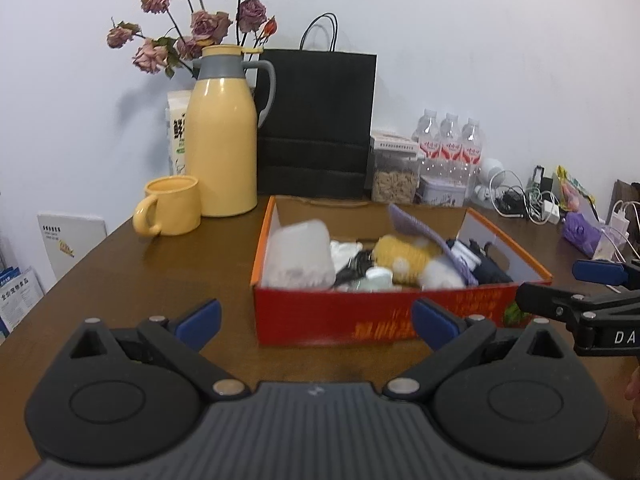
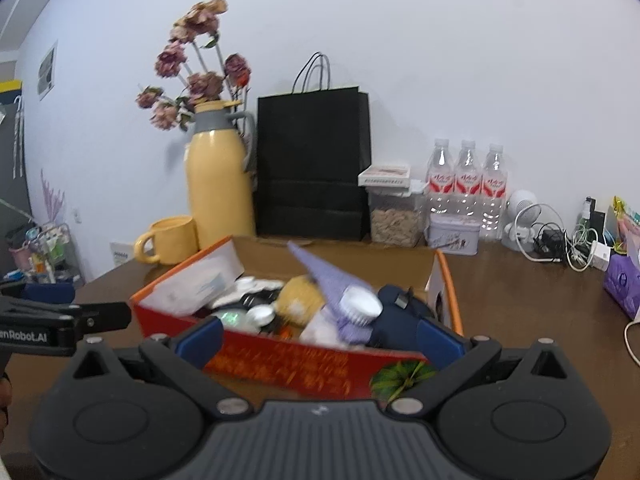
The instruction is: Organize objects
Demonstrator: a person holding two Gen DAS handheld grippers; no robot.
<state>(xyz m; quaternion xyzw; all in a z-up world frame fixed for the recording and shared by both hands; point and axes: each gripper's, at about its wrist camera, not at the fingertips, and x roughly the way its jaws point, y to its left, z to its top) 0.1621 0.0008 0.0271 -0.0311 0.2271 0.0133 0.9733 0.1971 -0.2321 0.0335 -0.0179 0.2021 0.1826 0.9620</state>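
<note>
A red cardboard box (image 1: 360, 316) sits on the brown table, full of mixed items: a clear plastic container (image 1: 300, 252), a yellow plush (image 1: 404, 258), a purple brush (image 1: 416, 228) and dark folded things (image 1: 484, 264). My left gripper (image 1: 316, 320) is open and empty, just in front of the box's near wall. My right gripper (image 2: 320, 340) is open and empty, close to the box (image 2: 300, 364), with the purple brush (image 2: 340, 288) and its white round head just beyond. Each gripper shows at the edge of the other's view.
A yellow thermos (image 1: 222, 136) and a yellow mug (image 1: 170, 206) stand at the back left, a black paper bag (image 1: 316, 120) behind the box. Water bottles (image 1: 450, 148), a snack jar (image 1: 394, 178), a tin and tangled cables (image 1: 520, 196) line the back right.
</note>
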